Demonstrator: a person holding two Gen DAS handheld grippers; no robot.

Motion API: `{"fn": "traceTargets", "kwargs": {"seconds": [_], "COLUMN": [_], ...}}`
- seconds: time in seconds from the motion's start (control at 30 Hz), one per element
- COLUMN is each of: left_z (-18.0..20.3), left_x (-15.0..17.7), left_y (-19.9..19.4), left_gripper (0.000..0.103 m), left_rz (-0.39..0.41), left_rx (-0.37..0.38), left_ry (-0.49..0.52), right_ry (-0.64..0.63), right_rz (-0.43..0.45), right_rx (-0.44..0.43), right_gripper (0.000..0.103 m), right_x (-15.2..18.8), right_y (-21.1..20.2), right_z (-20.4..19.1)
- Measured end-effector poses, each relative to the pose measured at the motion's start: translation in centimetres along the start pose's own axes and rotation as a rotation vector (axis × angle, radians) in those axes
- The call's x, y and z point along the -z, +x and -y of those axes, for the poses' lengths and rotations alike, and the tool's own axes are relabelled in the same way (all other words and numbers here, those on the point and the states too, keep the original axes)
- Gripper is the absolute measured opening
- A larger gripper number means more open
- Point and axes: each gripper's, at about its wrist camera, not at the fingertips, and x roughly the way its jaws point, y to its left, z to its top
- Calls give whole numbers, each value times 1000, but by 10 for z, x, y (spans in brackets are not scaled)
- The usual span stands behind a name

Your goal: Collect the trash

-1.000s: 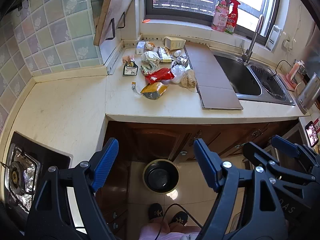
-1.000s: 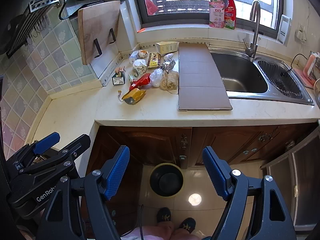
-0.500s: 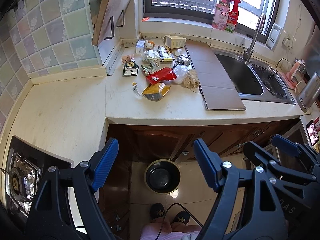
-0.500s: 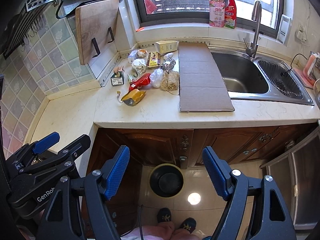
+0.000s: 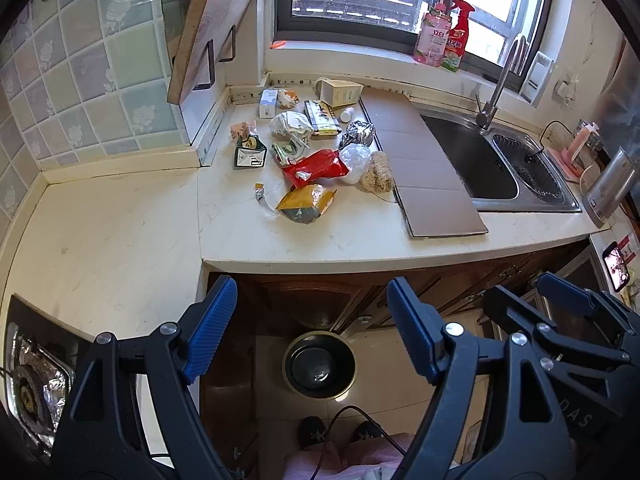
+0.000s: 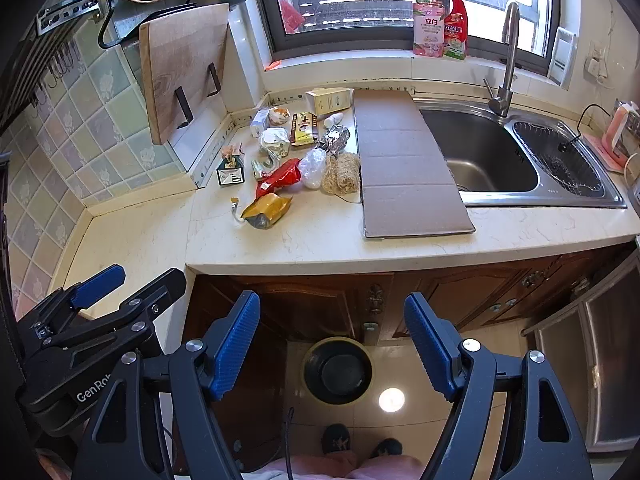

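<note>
Closing on the table (image 5: 340,240), you brought both hand-held grippers, left (image 5: 312,320) and right (image 6: 332,336), nearer the yellow wrapper (image 5: 306,208); jaws apart, empty, nothing collected yet.

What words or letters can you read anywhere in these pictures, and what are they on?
"GenRo", cut off: on the left hand-held gripper, seen in the right wrist view.
"DAS", partly hidden: on the right hand-held gripper, seen in the left wrist view.
"立白": on the pink bottle at the window.
Print on the red spray bottle, cream box and wrappers is too small to read.
</note>
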Motion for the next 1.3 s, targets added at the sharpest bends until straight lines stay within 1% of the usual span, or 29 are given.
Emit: {"fn": "traceTargets", "kwargs": {"seconds": [0.13, 0.27, 0.33, 0.4, 0.53, 0.6, 0.67, 0.73, 0.83, 0.93, 1.07, 1.2, 1.3], "left_z": [-12, -30, -39, -46, -59, -62, -64, -64, -58, -56, -55, -57, -56], "left_x": [-15, -34, -43, -54, -75, -82, -90, -96, -99, -103, -103, -104, -104], "left_y": [11, 27, 37, 49, 79, 96, 117, 138, 167, 197, 233, 259, 272], "left_gripper": [75, 75, 75, 75, 75, 75, 75, 75, 75, 75, 75, 75, 75], "left_rz": [0, 4, 5, 4, -20, -46, -82, -116, -159, -207, -263, -300, -323], "left_rx": [10, -18, -39, -63, -77, -66, -50, -45, -40, -29, -38, -36, -46], "left_ry": [-29, -72, -89, -101, -126, -151, -169, -180, -209, -256, -316, -369, -396], "right_ry": [6, 10, 13, 8, -18, -43, -72, -99, -118, -122, -153, -184, -213], "right_rz": [-4, -5, -9, -14, -17, -28, -53, -75, -122, -166, -220, -289, -320], "right_rx": [-13, -32, -43, -59, -87, -100, -115, -129, -152, -174, -177, -207, -225], "right_gripper": [76, 76, 75, 72, 71, 70, 66, 65, 62, 62, 62, 54, 50], "right_x": [-18, -37, -49, -65, -99, -119, -140, -155, -178, -192, -210, -219, -223], "right_y": [9, 23, 35, 49, 82, 104, 130, 156, 201, 242, 293, 337, 360], "right_z": [1, 6, 9, 15, 24, 27, 29, 30, 36, 41, 46, 46, 42]}}
